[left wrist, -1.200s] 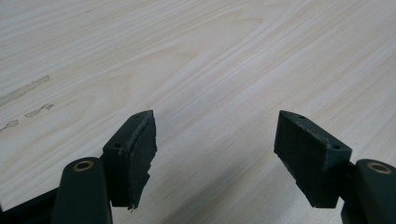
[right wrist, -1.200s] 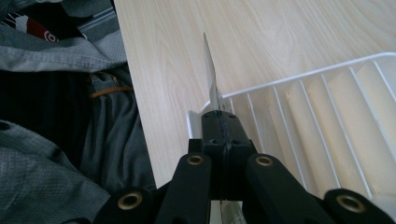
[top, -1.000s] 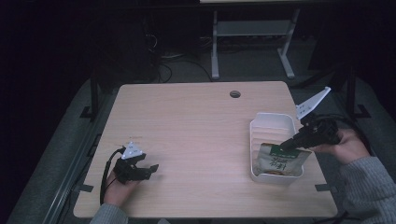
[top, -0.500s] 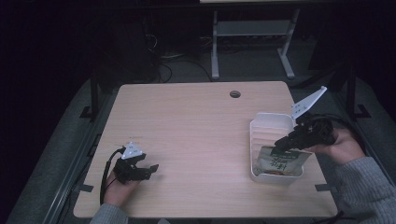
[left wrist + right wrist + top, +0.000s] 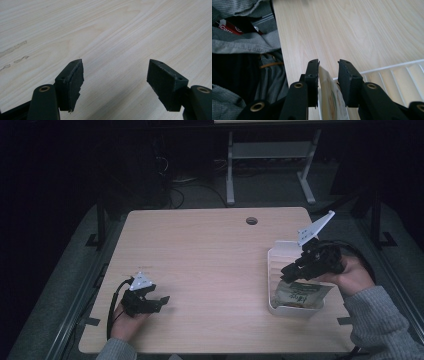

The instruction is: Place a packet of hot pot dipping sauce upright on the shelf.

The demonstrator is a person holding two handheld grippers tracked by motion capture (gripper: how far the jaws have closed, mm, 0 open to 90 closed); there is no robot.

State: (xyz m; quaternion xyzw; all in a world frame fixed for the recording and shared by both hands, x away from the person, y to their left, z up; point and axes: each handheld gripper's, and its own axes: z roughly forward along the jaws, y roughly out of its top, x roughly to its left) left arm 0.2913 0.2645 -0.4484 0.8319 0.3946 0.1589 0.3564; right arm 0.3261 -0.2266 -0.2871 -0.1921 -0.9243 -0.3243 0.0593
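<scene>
A green and white packet (image 5: 300,295) stands on edge in the near end of a white basket (image 5: 272,265) at the table's right side. My right gripper (image 5: 289,271) hovers just above the packet's top edge. In the right gripper view the packet (image 5: 328,97) rises between the jaws and lies against the left one, with a gap to the right one, so my right gripper (image 5: 328,63) is open. My left gripper (image 5: 161,301) rests low over the table near the front left corner. It stands wide open (image 5: 115,72) over bare wood with nothing between its fingers.
The basket's rim (image 5: 392,67) runs under the right jaw. A round cable hole (image 5: 251,220) sits near the table's far edge. A grey sleeve (image 5: 380,320) comes in at the bottom right. Wide bare tabletop (image 5: 210,255) lies between the two grippers.
The right gripper has drawn slightly up and back over the basket, and the packet has settled lower in its near end. The left gripper has not moved.
</scene>
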